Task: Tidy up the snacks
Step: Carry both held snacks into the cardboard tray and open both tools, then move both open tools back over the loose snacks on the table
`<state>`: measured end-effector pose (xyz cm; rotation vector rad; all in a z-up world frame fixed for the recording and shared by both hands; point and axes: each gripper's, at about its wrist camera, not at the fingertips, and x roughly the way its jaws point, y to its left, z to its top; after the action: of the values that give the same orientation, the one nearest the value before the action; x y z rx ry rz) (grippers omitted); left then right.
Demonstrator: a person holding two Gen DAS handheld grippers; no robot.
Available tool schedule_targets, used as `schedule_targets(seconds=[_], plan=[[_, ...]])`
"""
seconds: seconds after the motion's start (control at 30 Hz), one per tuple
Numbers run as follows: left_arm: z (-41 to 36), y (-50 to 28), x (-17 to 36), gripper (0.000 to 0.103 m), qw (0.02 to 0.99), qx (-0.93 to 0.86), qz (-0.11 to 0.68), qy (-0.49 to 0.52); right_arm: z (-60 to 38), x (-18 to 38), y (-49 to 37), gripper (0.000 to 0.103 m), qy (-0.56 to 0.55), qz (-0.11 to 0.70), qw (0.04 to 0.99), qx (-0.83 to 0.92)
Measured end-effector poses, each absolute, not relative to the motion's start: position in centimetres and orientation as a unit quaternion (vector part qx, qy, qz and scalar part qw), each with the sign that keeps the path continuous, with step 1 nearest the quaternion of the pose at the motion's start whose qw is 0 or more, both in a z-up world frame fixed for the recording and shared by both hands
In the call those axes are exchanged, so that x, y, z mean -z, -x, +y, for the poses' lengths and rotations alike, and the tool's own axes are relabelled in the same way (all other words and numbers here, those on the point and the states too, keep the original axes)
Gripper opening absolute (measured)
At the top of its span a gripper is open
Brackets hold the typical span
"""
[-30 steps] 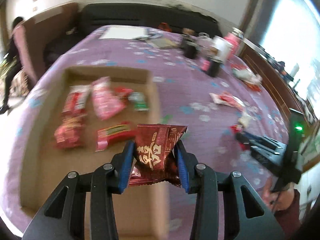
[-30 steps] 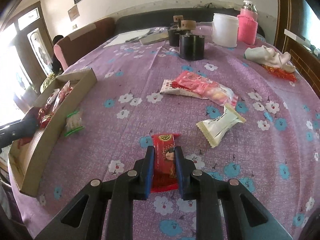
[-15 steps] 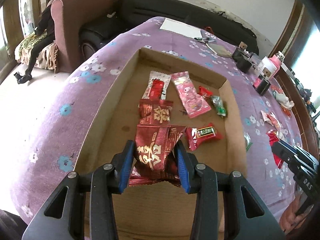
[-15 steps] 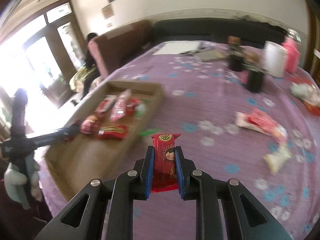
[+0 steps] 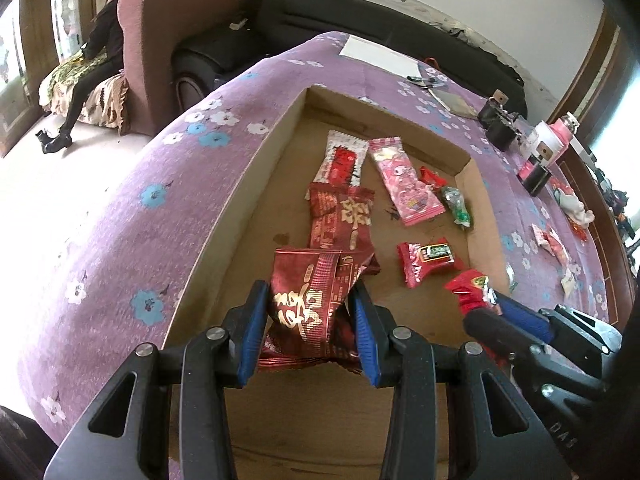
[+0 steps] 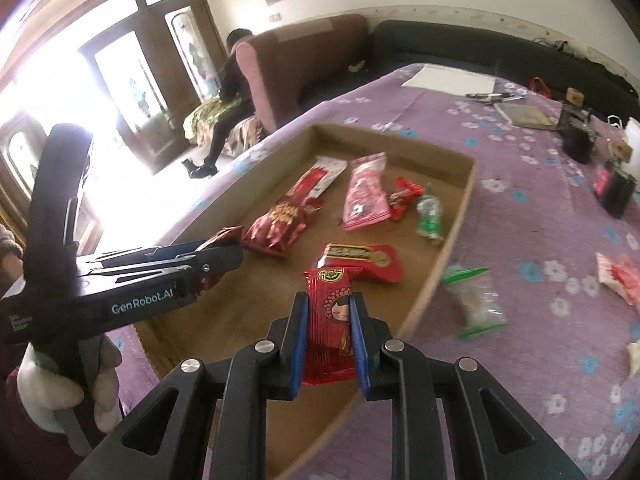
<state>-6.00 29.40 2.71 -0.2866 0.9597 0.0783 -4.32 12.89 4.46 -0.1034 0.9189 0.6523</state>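
Note:
My left gripper (image 5: pixel 306 316) is shut on a dark red snack bag (image 5: pixel 310 300) with gold characters, held over the near end of a cardboard tray (image 5: pixel 244 184). My right gripper (image 6: pixel 329 332) is shut on a small red packet (image 6: pixel 330 320) with a cartoon girl, held above the tray's near right corner (image 6: pixel 448 248). The right gripper also shows in the left wrist view (image 5: pixel 492 312), and the left gripper in the right wrist view (image 6: pixel 216 256). Several snacks lie in the tray: a dark red bag (image 5: pixel 342 220), a white-and-red pack (image 5: pixel 342 158), a pink pack (image 5: pixel 406 184).
The tray stands on a purple flowered tablecloth (image 5: pixel 132 216). A clear green-edged packet (image 6: pixel 474 300) lies on the cloth beside the tray. More snacks (image 5: pixel 554 242), black canisters (image 5: pixel 496 128) and a pink bottle (image 5: pixel 556 140) stand further right. A sofa (image 5: pixel 168 32) is behind.
Both grippers have moved over the tray with their snacks still held. The right gripper has come in close beside the left one.

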Motion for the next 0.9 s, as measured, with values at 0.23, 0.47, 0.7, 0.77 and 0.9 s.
schedule_targets(seconds=[0.23,0.47,0.7,0.77,0.9], plan=[[29.7,6.5,-2.6,0.04,0.878,-0.05,0.456,0.132,15.0,-3.2,4.6,0.02,0.063,0.445,0.837,-0.313],[28.9,7.4,-3.6,0.055,0.887,-0.057,0.441,0.123,15.0,-3.2,4.7,0.034,0.062,0.433,0.84,-0.321],[27.1,10.5,-6.4,0.063,0.912,-0.136,0.38,0.078,12.1,-5.7,6.6,0.052,0.048,0.385,0.868,-0.311],[26.2,11.8,-7.5,0.083,0.918,-0.172,0.351,0.06,10.3,-6.4,7.2,0.06,0.037,0.37,0.88,-0.296],[24.2,14.0,-9.3,0.084,0.934,-0.192,0.297,0.049,6.6,-7.0,8.2,0.06,0.029,0.352,0.9,-0.254]])
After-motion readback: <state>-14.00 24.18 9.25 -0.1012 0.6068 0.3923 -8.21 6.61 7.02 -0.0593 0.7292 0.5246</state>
